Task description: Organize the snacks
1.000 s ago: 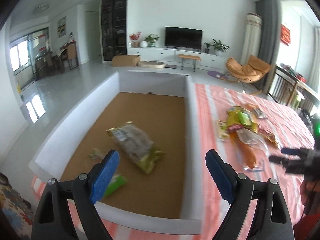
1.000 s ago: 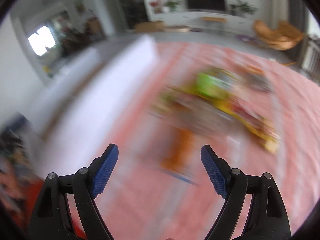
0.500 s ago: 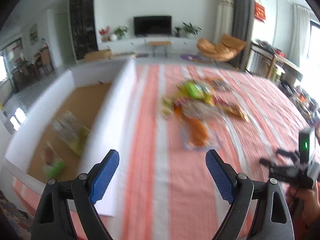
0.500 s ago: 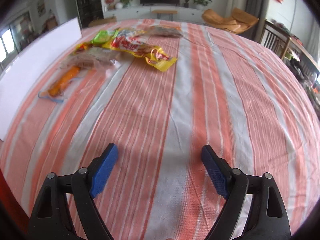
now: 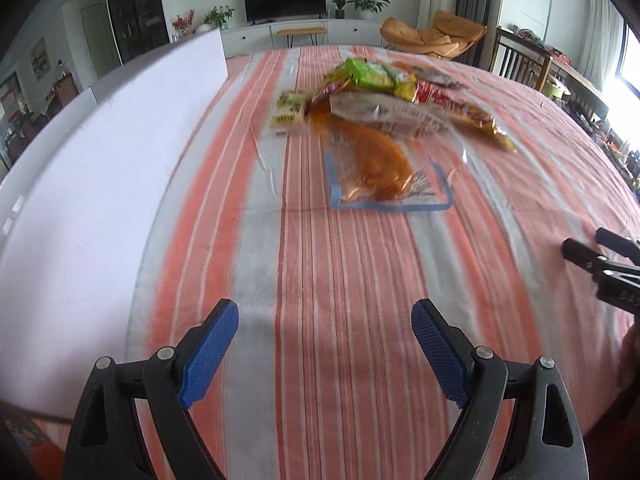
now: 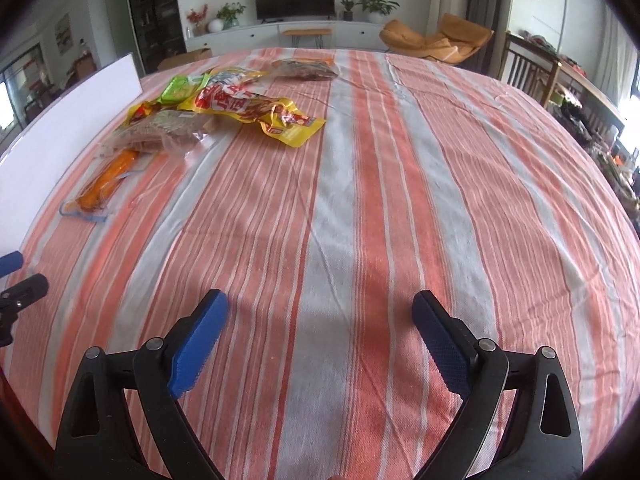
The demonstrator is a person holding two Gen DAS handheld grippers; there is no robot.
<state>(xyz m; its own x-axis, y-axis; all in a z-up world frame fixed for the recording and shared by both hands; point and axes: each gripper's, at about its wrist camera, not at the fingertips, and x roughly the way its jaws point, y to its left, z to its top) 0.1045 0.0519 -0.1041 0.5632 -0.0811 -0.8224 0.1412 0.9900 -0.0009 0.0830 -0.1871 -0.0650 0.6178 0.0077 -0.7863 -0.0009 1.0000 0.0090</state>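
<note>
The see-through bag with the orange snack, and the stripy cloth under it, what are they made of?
The see-through bag looks like thin, shiny plastic film: it glints and shows the orange snack inside. The stripy cloth looks like matte woven fabric, maybe cotton: you can see fine threads and soft creases.

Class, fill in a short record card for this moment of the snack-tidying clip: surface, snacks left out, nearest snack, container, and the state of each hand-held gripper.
surface: striped tablecloth, orange and grey
snacks left out: a loose pile of packets, among them a yellow-red packet and a green packet
nearest snack: clear pouch with orange contents, lying flat
container: white box wall, left of the pile; inside not visible
left hand-held gripper: open, holding nothing
right hand-held gripper: open, holding nothing
</note>
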